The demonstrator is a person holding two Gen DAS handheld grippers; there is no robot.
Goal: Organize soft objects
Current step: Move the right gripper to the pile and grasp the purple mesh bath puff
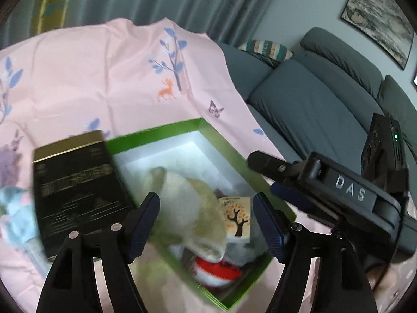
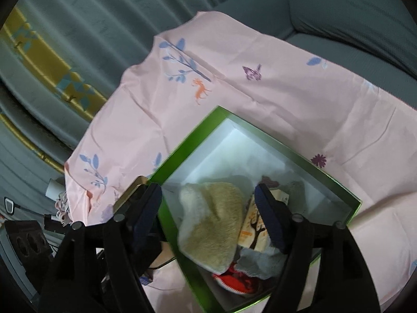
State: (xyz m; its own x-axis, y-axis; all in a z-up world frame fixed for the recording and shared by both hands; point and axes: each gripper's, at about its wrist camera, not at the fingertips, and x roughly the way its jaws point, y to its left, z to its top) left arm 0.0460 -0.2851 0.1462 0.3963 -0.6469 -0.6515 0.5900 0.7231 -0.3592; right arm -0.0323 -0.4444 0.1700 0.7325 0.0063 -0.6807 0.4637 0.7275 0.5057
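Note:
A green box with a white inside lies on the pink printed cloth. In it are a cream fluffy piece, a card with a tree picture, a grey soft piece and a red-and-white one. My left gripper hangs open over the box, pads clear of the cream piece below. My right gripper is open too, above the same cream piece, tree card and green box. From the left wrist view the right gripper reaches in over the box's right edge.
A black box with gold print stands against the green box's left side. A light blue soft item and a purple one lie on the cloth at far left. A grey sofa with a striped cushion is behind, with curtains beyond.

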